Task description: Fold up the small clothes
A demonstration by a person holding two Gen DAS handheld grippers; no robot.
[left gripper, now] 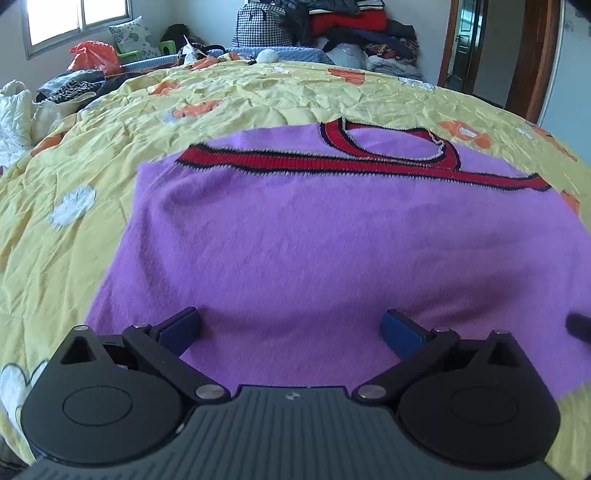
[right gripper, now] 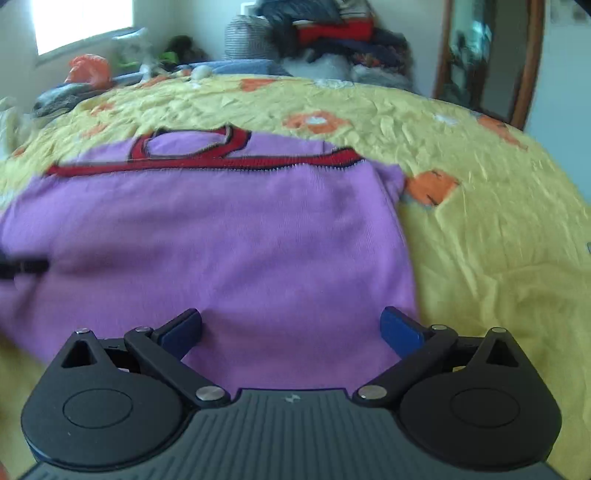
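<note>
1. Purple sweater (left gripper: pixel 295 236) with red-and-black trim (left gripper: pixel 332 162): lies flat on the yellow flowered bedspread (left gripper: pixel 229 99), neckline at the far end.
2. Left gripper (left gripper: pixel 291 328): fingers spread wide over the sweater's near hem, gripping nothing.
3. Right gripper (right gripper: pixel 291 326): likewise spread, above the sweater's near right part; view blurred.
4. Beyond the bed: stacked clothes (left gripper: pixel 354 29), checked bag (left gripper: pixel 262 22), orange plastic bag (left gripper: pixel 92 55), flowered pillow (left gripper: pixel 133 35), window (left gripper: pixel 74 18), wooden door frame (left gripper: pixel 532 55).
5. No writing legible.
</note>
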